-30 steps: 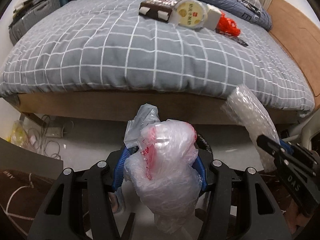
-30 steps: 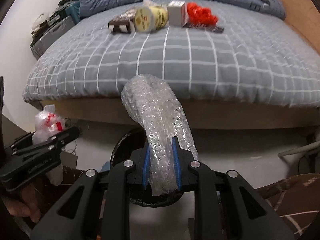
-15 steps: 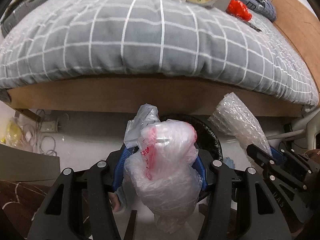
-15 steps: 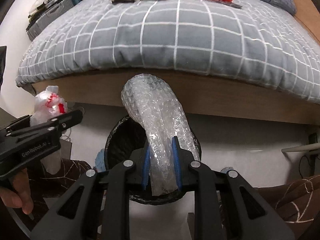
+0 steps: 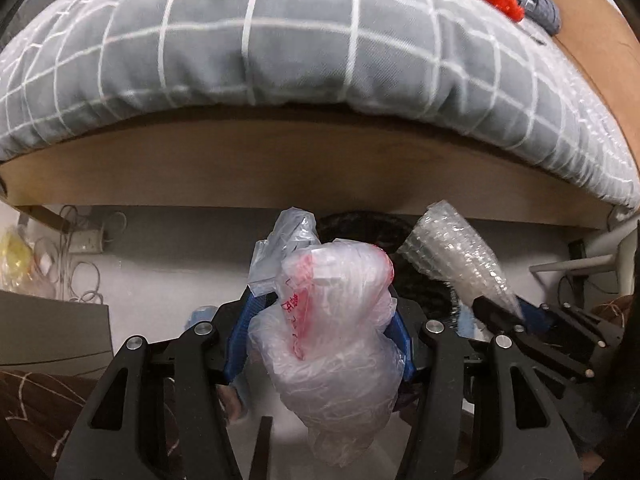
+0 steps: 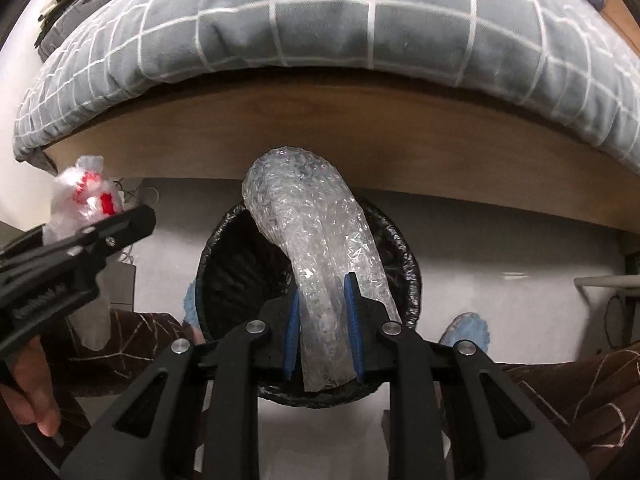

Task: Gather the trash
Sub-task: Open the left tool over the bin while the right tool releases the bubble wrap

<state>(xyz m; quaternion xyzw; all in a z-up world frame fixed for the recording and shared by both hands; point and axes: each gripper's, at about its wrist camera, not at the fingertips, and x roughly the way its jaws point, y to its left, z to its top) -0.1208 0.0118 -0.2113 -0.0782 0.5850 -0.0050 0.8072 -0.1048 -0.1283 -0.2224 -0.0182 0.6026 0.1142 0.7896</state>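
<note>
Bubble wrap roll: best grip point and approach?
Grip the bubble wrap low on its narrow end, from below and behind, pads on its two flat sides. The right gripper holds it there; the wide, bent top overhangs the bin.

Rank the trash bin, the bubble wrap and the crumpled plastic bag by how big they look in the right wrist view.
1. trash bin
2. bubble wrap, nearer the camera, so likely flattered
3. crumpled plastic bag

pale floor (image 6: 500, 256) carries black-lined bin (image 6: 408, 264); cables (image 5: 80, 248) at left.
</note>
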